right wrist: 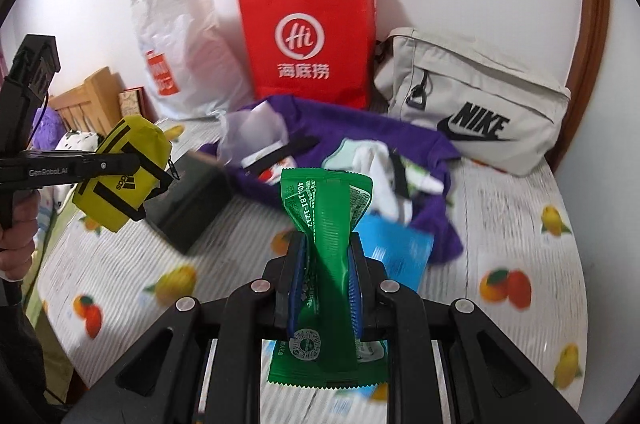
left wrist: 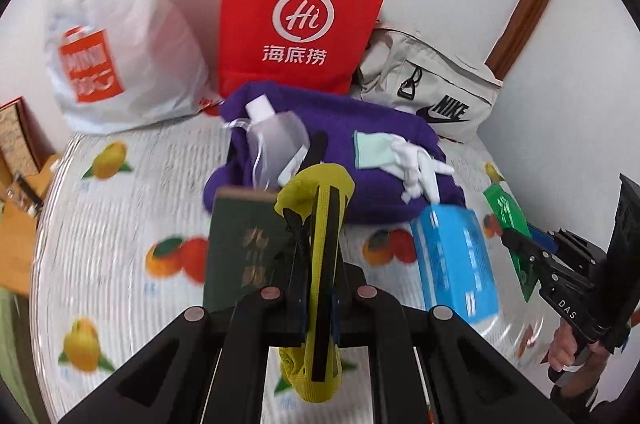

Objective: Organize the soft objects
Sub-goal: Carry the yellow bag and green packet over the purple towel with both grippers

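While clamped tight on a yellow pouch [left wrist: 316,224] with black straps, held clear above the fruit-print bedsheet [left wrist: 132,208] by the left gripper [left wrist: 318,288], just in front of a dark green book [left wrist: 240,244] and a purple garment [left wrist: 360,160]. Pinched likewise, a green foil packet [right wrist: 326,224], crumpled between the blue pads of the right gripper [right wrist: 326,264], over a blue box [right wrist: 400,248] beside the purple heap. Lined up against the wall behind: white plastic bag [right wrist: 180,36], red paper bag [right wrist: 308,36], beige Nike bag [right wrist: 472,100].
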`<state>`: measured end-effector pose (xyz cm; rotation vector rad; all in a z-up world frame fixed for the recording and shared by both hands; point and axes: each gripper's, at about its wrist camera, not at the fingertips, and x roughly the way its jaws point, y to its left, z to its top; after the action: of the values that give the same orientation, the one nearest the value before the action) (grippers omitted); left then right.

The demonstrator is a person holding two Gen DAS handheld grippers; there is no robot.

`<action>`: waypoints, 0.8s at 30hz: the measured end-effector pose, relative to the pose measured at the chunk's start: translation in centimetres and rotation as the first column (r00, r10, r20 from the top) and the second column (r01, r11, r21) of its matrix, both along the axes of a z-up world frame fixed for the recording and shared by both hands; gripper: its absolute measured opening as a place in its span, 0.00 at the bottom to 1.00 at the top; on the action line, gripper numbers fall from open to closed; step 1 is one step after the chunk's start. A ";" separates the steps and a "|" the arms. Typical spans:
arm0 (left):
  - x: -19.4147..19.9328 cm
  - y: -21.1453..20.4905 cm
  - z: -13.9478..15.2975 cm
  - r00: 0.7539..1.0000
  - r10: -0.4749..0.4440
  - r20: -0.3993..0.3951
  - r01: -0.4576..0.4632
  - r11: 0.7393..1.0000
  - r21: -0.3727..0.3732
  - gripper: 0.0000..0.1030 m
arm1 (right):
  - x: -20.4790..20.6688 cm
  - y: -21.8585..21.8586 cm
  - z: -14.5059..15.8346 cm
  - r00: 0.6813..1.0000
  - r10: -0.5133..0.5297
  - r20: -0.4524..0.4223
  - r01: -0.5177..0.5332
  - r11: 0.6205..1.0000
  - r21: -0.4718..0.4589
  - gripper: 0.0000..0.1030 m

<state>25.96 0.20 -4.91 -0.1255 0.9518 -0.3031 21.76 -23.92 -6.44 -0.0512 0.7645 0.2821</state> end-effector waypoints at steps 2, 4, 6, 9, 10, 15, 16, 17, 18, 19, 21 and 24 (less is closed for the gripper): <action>1.6 -0.5 0.0 1.000 -0.008 -0.001 0.008 1.000 0.009 0.08 | 1.9 -0.2 0.1 1.000 -0.008 0.008 0.008 1.000 -0.009 0.19; 3.7 -0.9 -0.1 1.000 -0.017 -0.013 0.017 1.000 -0.002 0.08 | 3.5 -0.4 0.2 1.000 -0.014 0.012 0.014 1.000 -0.011 0.19; 5.4 -1.3 -0.3 0.999 -0.028 -0.025 0.028 0.999 -0.016 0.08 | 5.1 -0.7 0.2 1.000 -0.024 0.013 0.024 1.000 -0.012 0.19; 7.6 -2.1 -0.7 0.999 -0.038 -0.035 0.038 0.999 -0.015 0.08 | 7.4 -1.1 0.1 0.999 -0.037 0.012 0.038 0.999 -0.012 0.19; 8.2 -2.3 -0.8 0.998 -0.044 -0.039 0.044 0.999 -0.018 0.08 | 8.4 -1.3 0.0 0.999 -0.042 0.011 0.042 0.999 -0.013 0.19; 11.5 -3.7 -2.1 0.995 -0.064 -0.078 0.062 0.998 -0.033 0.08 | 11.9 -1.3 -0.9 0.999 -0.040 -0.002 0.039 0.999 -0.012 0.19; 11.9 -3.9 -2.3 0.994 -0.069 -0.081 0.067 0.997 -0.033 0.08 | 12.3 -1.3 -1.1 0.999 -0.038 -0.007 0.038 0.999 -0.010 0.20; 12.4 -4.1 -2.6 0.994 -0.071 -0.087 0.068 0.997 -0.038 0.08 | 12.8 -1.2 -1.3 0.999 -0.035 -0.014 0.035 0.999 -0.007 0.20; 12.9 -4.3 -2.8 0.993 -0.073 -0.095 0.069 0.997 -0.047 0.08 | 13.3 -1.1 -1.6 0.999 -0.031 -0.021 0.031 1.000 -0.001 0.20; 13.4 -4.5 -3.1 0.991 -0.078 -0.107 0.072 0.996 -0.059 0.08 | 14.0 -1.0 -1.9 0.999 -0.027 -0.035 0.027 1.000 0.001 0.20; 14.5 -4.9 -3.7 0.988 -0.087 -0.127 0.077 0.994 -0.082 0.08 | 14.7 -0.8 -2.4 0.999 -0.023 -0.048 0.023 1.000 -0.002 0.20; 15.8 -5.4 -4.6 0.983 -0.093 -0.156 0.078 0.992 -0.098 0.08 | 16.0 -0.6 -3.2 0.997 -0.023 -0.067 0.023 1.000 -0.005 0.20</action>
<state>41.77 -5.17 -9.47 -0.1961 1.1054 -0.4210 37.79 -24.51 -9.66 -0.0370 0.8319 0.2616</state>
